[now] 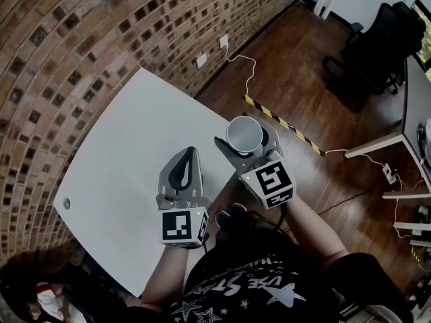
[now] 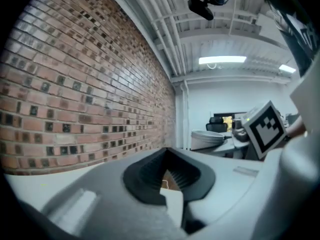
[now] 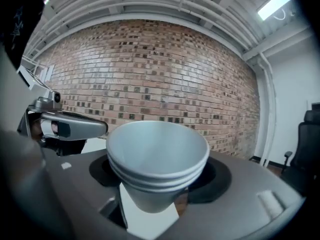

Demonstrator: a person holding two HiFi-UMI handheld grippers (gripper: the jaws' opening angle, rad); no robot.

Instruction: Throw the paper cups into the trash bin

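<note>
A stack of nested white paper cups (image 1: 244, 133) stands upright between the jaws of my right gripper (image 1: 248, 144), which is shut on it just off the right edge of the white table (image 1: 114, 153). In the right gripper view the cups (image 3: 157, 151) fill the middle, mouth up, and their three rims show; the right gripper (image 3: 159, 186) clasps them low on the wall. My left gripper (image 1: 189, 155) hovers over the table to the left of the cups, shut, nothing in it. The left gripper (image 2: 168, 156) view also shows the cups (image 2: 207, 138) at its right. No trash bin is in view.
A brick wall (image 1: 81, 39) runs along the table's far side, with wall sockets (image 1: 211, 51) and a white cable on the wooden floor. Yellow-black tape (image 1: 286, 124) crosses the floor beyond the cups. A black office chair (image 1: 377, 46) and a desk (image 1: 404, 120) stand at the right.
</note>
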